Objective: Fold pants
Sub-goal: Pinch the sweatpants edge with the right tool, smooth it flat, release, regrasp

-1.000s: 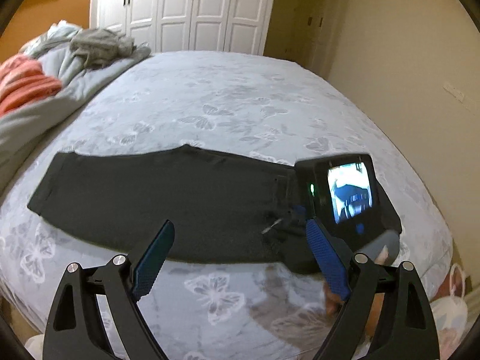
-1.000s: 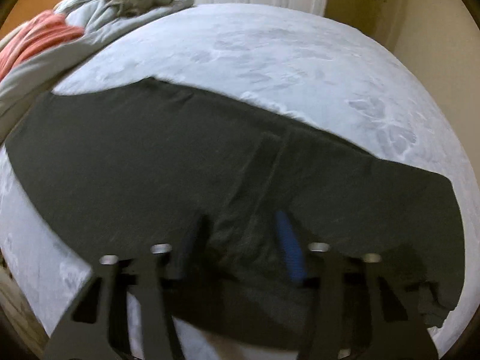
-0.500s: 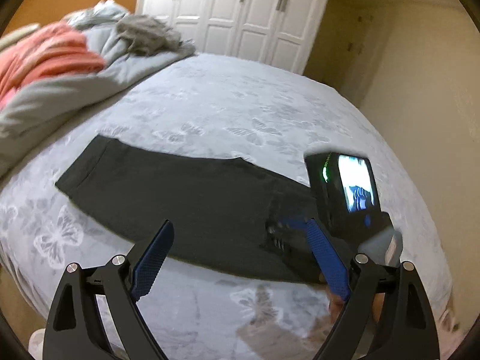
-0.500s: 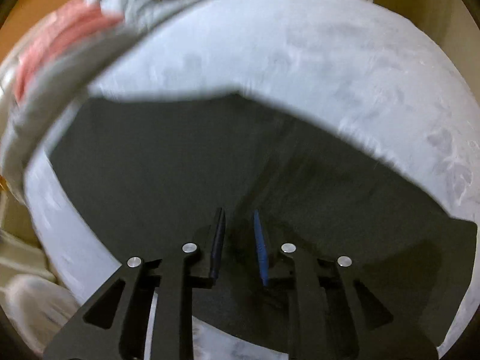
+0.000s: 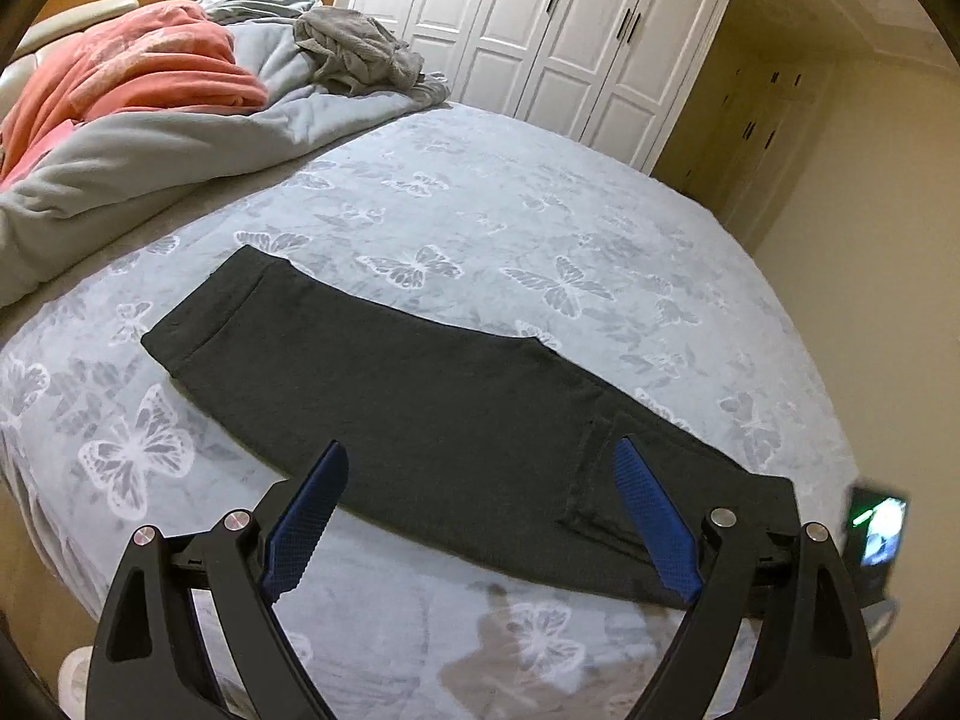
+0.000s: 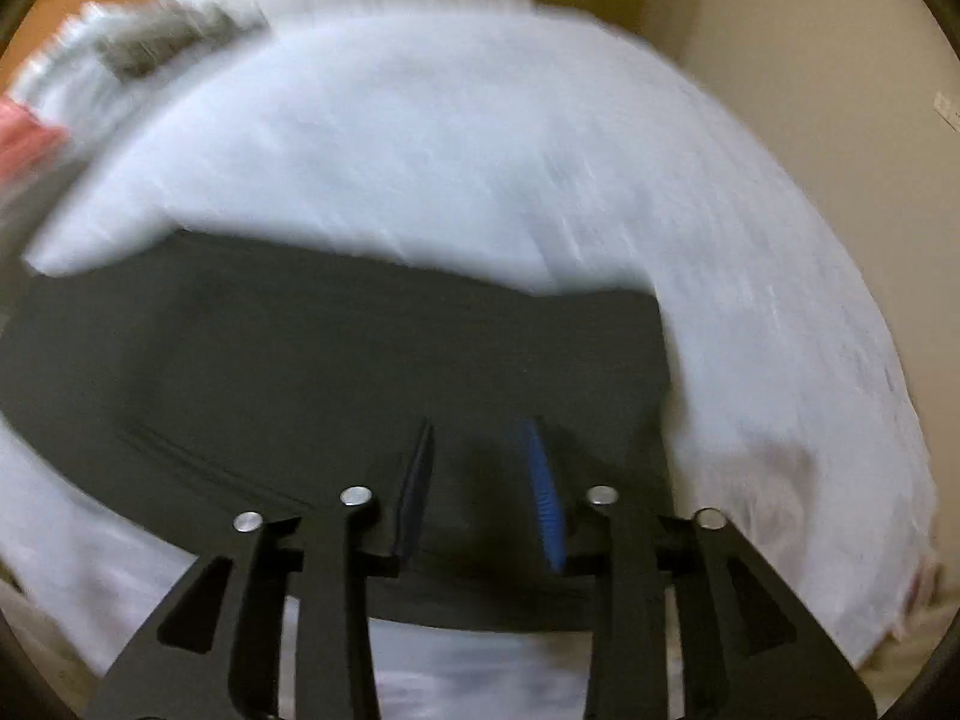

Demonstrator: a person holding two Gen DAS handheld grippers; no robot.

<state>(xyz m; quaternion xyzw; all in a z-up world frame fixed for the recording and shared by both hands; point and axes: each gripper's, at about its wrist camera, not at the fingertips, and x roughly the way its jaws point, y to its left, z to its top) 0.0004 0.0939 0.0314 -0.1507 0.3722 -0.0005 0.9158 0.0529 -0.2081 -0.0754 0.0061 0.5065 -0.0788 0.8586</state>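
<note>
Dark grey pants [image 5: 432, 396] lie flat as a long strip across the near part of the bed, one end at the left, the other at the right. My left gripper [image 5: 480, 456] is open and empty above the pants' near edge. In the blurred right wrist view the pants [image 6: 300, 348] fill the lower half. My right gripper [image 6: 480, 432] hovers over their right end with jaws partly apart and nothing between them. Its body with a lit screen [image 5: 876, 531] shows at the right edge of the left wrist view.
The bed has a light blue butterfly-print sheet [image 5: 540, 228]. A grey duvet [image 5: 150, 144], a coral blanket [image 5: 138, 72] and a grey garment [image 5: 354, 48] are heaped at the back left. White wardrobe doors [image 5: 540, 18] stand behind. A beige wall [image 5: 888, 276] is on the right.
My right gripper narrowed its jaws, then widened them a little, and slid right along the pants to their right end. My left gripper swung left, with more of the left end in view.
</note>
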